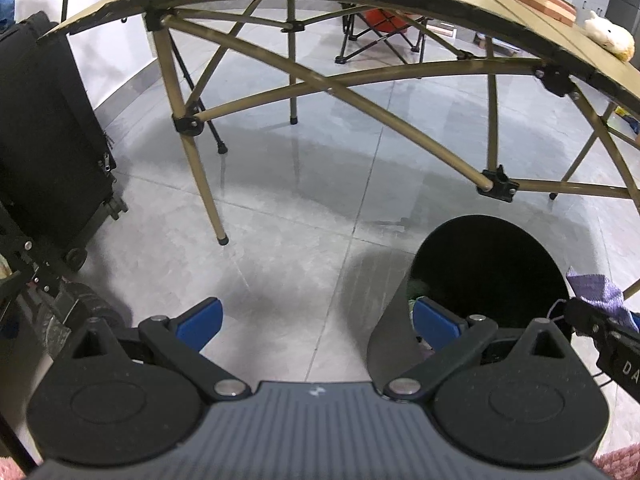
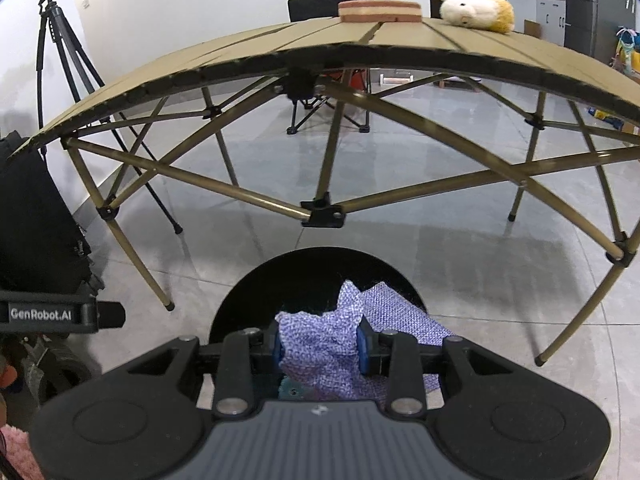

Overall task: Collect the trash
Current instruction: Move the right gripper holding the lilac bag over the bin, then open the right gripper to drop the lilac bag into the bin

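Note:
A black round trash bin [image 2: 256,280] stands on the tiled floor in front of the folding table. My right gripper [image 2: 320,346] is shut on a crumpled purple-and-white cloth [image 2: 320,344] and holds it over the bin's opening. In the left wrist view the bin [image 1: 488,264] is at lower right, and the cloth [image 1: 598,290] shows at the right edge in the other gripper. My left gripper [image 1: 316,320] is open and empty, low over the floor just left of the bin. Some coloured rubbish lies inside the bin, mostly hidden.
A tan folding table [image 2: 224,72] with crossed legs stands ahead; a wooden block [image 2: 380,11] and a plush toy [image 2: 476,12] lie on it. A black suitcase [image 1: 44,140] stands at left, a tripod [image 2: 60,40] behind it, a folding chair [image 2: 328,112] beyond.

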{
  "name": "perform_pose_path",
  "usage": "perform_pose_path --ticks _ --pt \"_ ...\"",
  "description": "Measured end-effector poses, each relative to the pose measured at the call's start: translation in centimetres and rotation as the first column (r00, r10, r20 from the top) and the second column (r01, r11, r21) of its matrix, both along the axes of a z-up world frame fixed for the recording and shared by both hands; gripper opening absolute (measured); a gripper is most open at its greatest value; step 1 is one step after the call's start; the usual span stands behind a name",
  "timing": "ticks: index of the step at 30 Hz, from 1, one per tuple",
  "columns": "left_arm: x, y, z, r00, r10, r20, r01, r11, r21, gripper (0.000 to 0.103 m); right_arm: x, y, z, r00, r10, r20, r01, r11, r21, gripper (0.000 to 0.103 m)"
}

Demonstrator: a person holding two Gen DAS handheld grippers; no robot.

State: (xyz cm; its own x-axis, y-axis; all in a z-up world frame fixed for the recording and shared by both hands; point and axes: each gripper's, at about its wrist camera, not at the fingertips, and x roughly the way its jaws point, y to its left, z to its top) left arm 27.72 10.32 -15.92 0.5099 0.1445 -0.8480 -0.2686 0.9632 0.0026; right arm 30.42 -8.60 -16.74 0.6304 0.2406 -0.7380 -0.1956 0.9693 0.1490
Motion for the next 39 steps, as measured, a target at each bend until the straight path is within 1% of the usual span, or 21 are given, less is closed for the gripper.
perform_pose_path --ticks 9,22,30,33,36,37,38,39 --pt "0.1 1.7 -1.0 0.999 0.034 -0.03 -0.034 0.999 -0.002 0.103 1.9 1.9 -0.9 1.0 0.013 -0.026 -0.012 1.0 0.008 0.031" --pt "0.4 2.5 -2.0 0.996 0.059 -0.069 -0.059 0.998 0.005 0.103 3.9 2.6 -3.2 0.996 -0.002 -0.091 0.004 1.0 0.019 0.031" --pt "0.4 3.2 -2.3 0.994 0.072 -0.078 -0.072 0.997 -0.001 0.103 4.4 3.5 -4.0 0.994 0.009 -0.109 -0.008 1.0 0.008 0.032" --pt "0.3 3.3 -2.3 0.994 0.073 -0.077 -0.073 0.997 -0.004 0.103 4.5 3.7 -4.0 0.995 0.007 -0.101 -0.006 1.0 0.006 0.033" --pt "0.3 3.4 -2.3 0.994 0.074 -0.077 -0.075 0.997 -0.006 0.103 4.7 3.6 -4.1 0.995 -0.003 -0.103 0.004 1.0 0.005 0.043" --pt "0.3 3.4 -2.3 0.994 0.074 -0.077 -0.074 0.997 -0.005 0.103 4.8 3.5 -4.1 0.994 -0.01 -0.106 0.011 1.0 0.006 0.05" --pt "0.3 3.4 -2.3 0.994 0.074 -0.076 -0.074 0.997 -0.005 0.103 4.8 3.4 -4.2 0.994 -0.017 -0.11 0.017 1.0 0.004 0.06" --pt "0.2 3.4 -2.3 0.994 0.074 -0.076 -0.074 0.997 -0.006 0.103 4.9 3.4 -4.2 0.993 -0.022 -0.112 0.022 1.0 0.001 0.067"
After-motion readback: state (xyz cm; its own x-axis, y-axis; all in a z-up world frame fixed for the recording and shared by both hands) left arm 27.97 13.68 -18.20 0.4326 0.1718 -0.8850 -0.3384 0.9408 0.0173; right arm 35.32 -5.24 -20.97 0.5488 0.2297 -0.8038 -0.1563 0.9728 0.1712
